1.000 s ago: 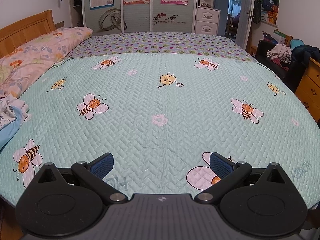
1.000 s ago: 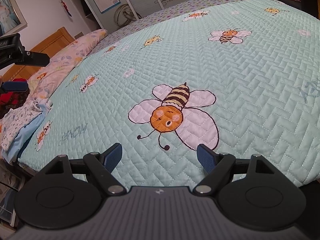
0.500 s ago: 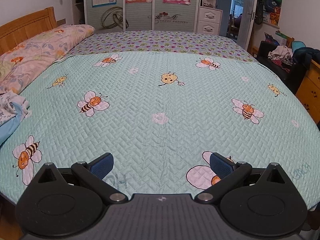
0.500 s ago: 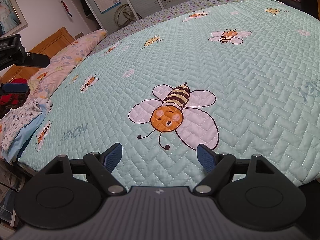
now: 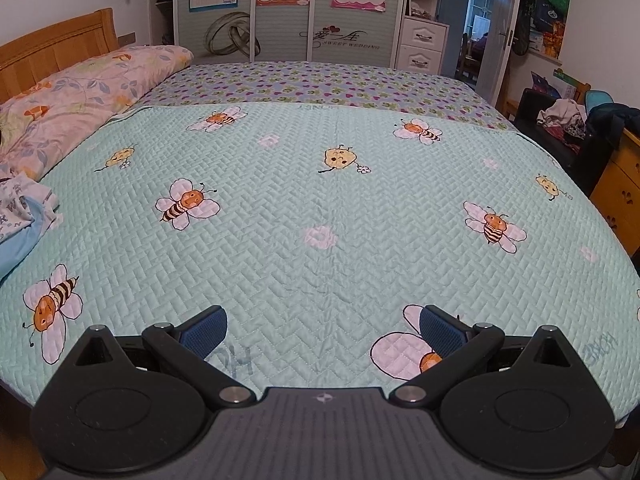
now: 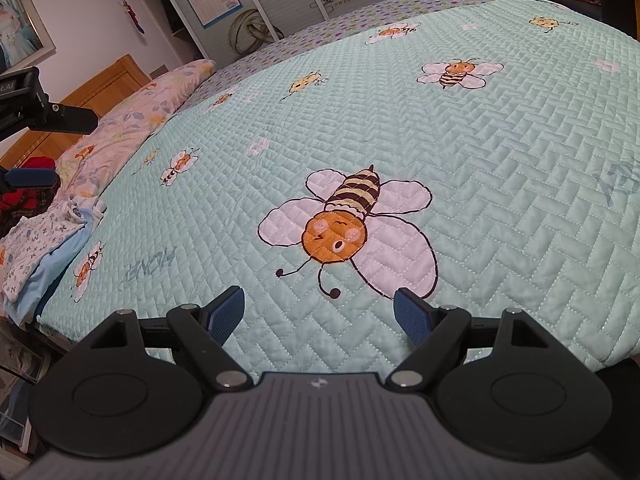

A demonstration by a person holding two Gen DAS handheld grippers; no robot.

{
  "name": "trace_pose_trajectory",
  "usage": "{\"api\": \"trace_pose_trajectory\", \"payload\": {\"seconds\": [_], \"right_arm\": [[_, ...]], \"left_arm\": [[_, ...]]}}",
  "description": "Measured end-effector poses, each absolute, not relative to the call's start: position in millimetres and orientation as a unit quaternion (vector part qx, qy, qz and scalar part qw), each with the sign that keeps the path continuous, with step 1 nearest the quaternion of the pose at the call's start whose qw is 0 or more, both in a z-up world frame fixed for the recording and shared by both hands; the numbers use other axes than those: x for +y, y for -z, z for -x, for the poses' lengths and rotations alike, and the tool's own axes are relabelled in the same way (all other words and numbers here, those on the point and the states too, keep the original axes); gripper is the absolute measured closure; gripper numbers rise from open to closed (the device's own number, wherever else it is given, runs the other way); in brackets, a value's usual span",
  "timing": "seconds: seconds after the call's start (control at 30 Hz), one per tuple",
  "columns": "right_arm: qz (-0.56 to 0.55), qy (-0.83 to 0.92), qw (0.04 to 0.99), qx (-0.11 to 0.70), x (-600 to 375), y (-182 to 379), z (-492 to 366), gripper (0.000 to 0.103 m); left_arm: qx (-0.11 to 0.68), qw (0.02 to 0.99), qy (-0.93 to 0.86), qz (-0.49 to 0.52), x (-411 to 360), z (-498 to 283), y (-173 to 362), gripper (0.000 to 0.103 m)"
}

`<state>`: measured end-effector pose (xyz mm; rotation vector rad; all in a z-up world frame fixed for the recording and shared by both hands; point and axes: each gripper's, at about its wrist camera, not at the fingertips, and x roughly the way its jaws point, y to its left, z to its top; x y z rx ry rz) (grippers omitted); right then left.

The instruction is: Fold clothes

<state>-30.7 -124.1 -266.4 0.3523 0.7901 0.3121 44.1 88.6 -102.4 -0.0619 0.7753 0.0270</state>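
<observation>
- Bedroom, big bed (image 5: 320, 216) under a mint quilted cover printed with bees; floral pillow (image 5: 80, 92) at 10 o'clock by a wooden headboard (image 5: 52, 48), wardrobe (image 5: 280, 8) along the far wall, cluttered chair at 2 o'clock.
- Left gripper (image 5: 322, 330) hangs over the near edge of the bed, jaws spread wide, nothing between them, only bare quilt.
- Right gripper (image 6: 318, 312) same: jaws wide apart and empty, a large printed bee just ahead at 12 o'clock.
- Clothes pile (image 6: 44, 240) (white letter-print garment on a light blue one) sits at the bed's left edge, at about 9 o'clock in both views; something red and plaid further behind it, too cut off to name.
- Pile's long axis seems to run along the bed edge, toward the pillow.
- Key relation: pile lies well left of both jaws, and the left hand looks nearer, so my guess is it reaches first.
- Nothing laid out on the open quilt yet; folding not started, likely next is fetching a garment to the middle.
</observation>
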Motion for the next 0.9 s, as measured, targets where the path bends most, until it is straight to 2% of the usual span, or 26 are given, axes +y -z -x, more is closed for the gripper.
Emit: {"api": "trace_pose_trajectory", "payload": {"seconds": [0.9], "right_arm": [[-0.172, -0.150, 0.895, 0.383, -124.0, 268.8, 32.2, 0.020]], "left_arm": [[0.376, 0.926, -0.010, 0.015, 83.1, -41.5, 106.0, 0.001]]}}
